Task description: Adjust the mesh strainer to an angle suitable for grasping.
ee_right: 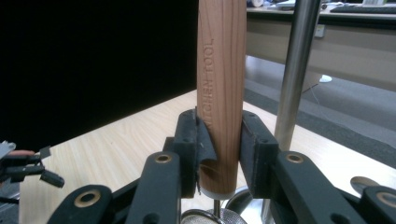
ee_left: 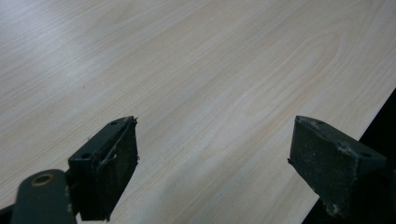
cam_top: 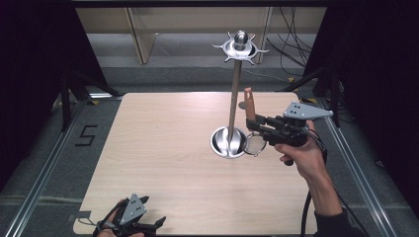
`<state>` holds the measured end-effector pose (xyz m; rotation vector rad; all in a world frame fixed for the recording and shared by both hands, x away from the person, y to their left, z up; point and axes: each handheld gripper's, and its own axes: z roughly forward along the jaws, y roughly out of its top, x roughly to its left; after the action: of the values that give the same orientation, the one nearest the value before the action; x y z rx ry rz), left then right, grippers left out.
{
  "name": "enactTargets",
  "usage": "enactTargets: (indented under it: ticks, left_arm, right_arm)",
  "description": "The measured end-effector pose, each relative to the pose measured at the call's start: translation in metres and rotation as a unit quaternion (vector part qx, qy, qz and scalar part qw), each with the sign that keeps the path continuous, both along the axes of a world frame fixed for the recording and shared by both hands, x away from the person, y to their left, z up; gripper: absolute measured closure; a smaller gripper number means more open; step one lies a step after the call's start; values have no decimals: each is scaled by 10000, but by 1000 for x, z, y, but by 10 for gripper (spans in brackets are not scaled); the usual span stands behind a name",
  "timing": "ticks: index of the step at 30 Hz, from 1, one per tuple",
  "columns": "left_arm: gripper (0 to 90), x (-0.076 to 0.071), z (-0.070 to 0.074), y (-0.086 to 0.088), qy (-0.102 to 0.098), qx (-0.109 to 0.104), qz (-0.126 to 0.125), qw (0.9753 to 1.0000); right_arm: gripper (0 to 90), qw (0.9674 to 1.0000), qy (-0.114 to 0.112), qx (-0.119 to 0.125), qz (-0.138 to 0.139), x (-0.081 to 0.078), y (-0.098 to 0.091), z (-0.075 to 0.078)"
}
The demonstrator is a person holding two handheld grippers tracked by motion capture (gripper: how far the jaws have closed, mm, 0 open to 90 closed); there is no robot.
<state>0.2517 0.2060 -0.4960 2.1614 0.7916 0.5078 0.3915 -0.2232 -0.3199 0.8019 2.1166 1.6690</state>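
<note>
Right gripper (cam_top: 253, 123) clamped on the wooden handle (ee_right: 220, 93) of a small strainer (cam_top: 255, 144), handle straight up, just beside the stand's pole (cam_top: 234, 101), hooks (cam_top: 240, 48) high above; left gripper (ee_left: 212, 163) open, far off.

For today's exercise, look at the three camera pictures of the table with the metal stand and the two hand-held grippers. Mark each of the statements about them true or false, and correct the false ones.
1. The right gripper is clamped on a wooden handle. True.
2. The handle lies flat on the table. False: it stands upright in the jaws, lifted off the table.
3. The left gripper holds a spoon. False: its jaws stand open with nothing between them.
4. A metal stand with a round base rises beside the handle. True.
5. A wire strainer head hangs below the handle. True.
</note>
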Motion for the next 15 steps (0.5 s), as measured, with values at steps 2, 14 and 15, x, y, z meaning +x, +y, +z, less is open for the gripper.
enactTargets:
  ticks: [2,14,15]
  left_arm:
    - [148,0,0,0,-12,34,-25,10000]
    - [148,0,0,0,2,15,-10,10000]
    - [148,0,0,0,-20,8,-8,10000]
  right_arm:
    - [715,10000,-19,81,49,2,1,4]
    - [715,9995,-24,312,-78,17,0,31]
    - [715,9992,-122,356,-117,21,-1,35]
